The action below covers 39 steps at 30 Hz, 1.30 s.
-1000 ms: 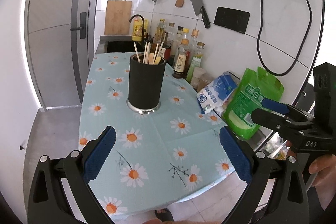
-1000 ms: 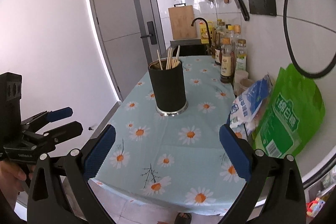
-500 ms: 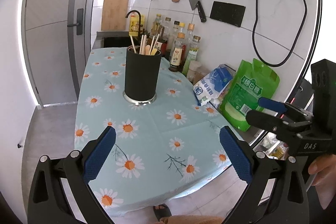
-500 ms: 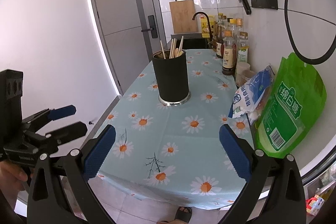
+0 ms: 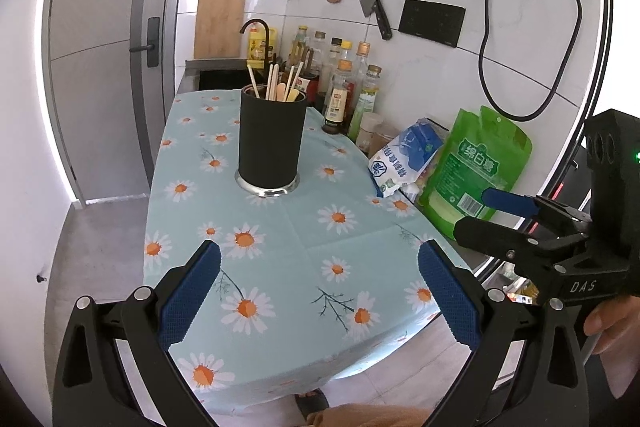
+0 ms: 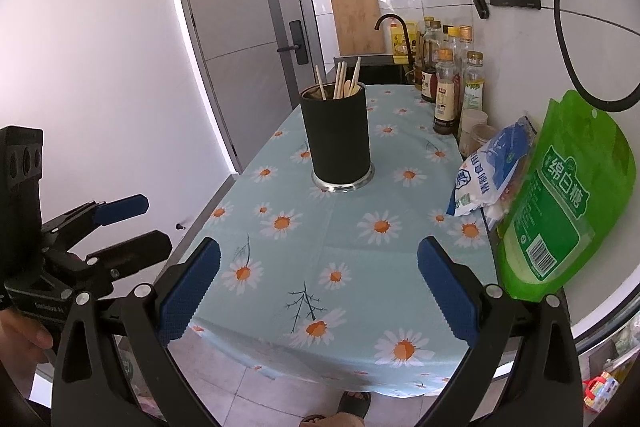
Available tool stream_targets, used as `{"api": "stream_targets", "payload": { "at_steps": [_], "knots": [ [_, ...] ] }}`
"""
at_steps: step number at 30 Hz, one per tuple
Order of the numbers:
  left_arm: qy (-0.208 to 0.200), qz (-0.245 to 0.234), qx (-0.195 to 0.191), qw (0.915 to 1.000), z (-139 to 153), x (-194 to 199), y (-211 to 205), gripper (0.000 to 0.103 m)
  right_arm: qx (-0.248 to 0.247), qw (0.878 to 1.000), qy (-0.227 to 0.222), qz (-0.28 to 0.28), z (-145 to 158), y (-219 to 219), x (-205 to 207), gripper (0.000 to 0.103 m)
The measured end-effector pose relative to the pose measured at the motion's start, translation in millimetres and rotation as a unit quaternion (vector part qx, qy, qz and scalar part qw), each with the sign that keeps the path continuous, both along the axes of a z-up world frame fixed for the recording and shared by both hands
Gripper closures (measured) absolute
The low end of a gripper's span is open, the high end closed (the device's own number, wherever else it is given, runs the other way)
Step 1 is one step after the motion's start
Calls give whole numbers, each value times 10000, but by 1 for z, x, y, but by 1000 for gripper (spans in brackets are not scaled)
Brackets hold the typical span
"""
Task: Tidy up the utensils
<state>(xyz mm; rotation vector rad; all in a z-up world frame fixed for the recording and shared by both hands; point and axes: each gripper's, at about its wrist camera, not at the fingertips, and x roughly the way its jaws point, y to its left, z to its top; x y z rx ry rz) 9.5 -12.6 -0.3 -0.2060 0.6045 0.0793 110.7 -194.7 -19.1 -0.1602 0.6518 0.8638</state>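
A black cylindrical utensil holder (image 5: pixel 272 143) (image 6: pixel 335 135) stands upright on the daisy-print tablecloth (image 5: pixel 288 239) (image 6: pixel 348 247), with wooden chopsticks and spoons (image 5: pixel 276 87) (image 6: pixel 343 83) sticking out of its top. My left gripper (image 5: pixel 319 293) hangs open above the table's near edge, nothing between its blue pads. My right gripper (image 6: pixel 318 290) is open too and empty, at a similar distance from the holder. Each gripper shows in the other's view, off the table's sides: the right gripper (image 5: pixel 500 215) and the left gripper (image 6: pixel 128 227).
Sauce and oil bottles (image 5: pixel 344 95) line the wall behind the holder. A blue-white bag (image 5: pixel 404 159) and a green bag (image 5: pixel 480 171) lean at the table's right edge. A cleaver, a spatula and a strainer hang on the tiled wall. A sink with a black tap (image 6: pixel 394 27) lies beyond. A person's sandalled foot (image 6: pixel 352 403) is below.
Both grippers have drawn back and lifted a little from the table, so the holder looks smaller and farther. Neither gripper's opening has changed.
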Motion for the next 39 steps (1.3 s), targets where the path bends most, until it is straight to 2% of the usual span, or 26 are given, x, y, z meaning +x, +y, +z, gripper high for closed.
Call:
{"api": "stream_targets", "payload": {
  "at_steps": [13,19,39],
  "knots": [
    [-28,-9,19,10000,0,-3,1,7,-80,9999,5,98,-4,7,-6,5],
    [70,-80,-89,9999,-1,-4,0,7,-57,9999,29,99,-4,6,-7,5],
    [177,-115,-97,9997,-4,-3,-2,7,-92,9999,-18,77,-4,4,-10,5]
  ]
}}
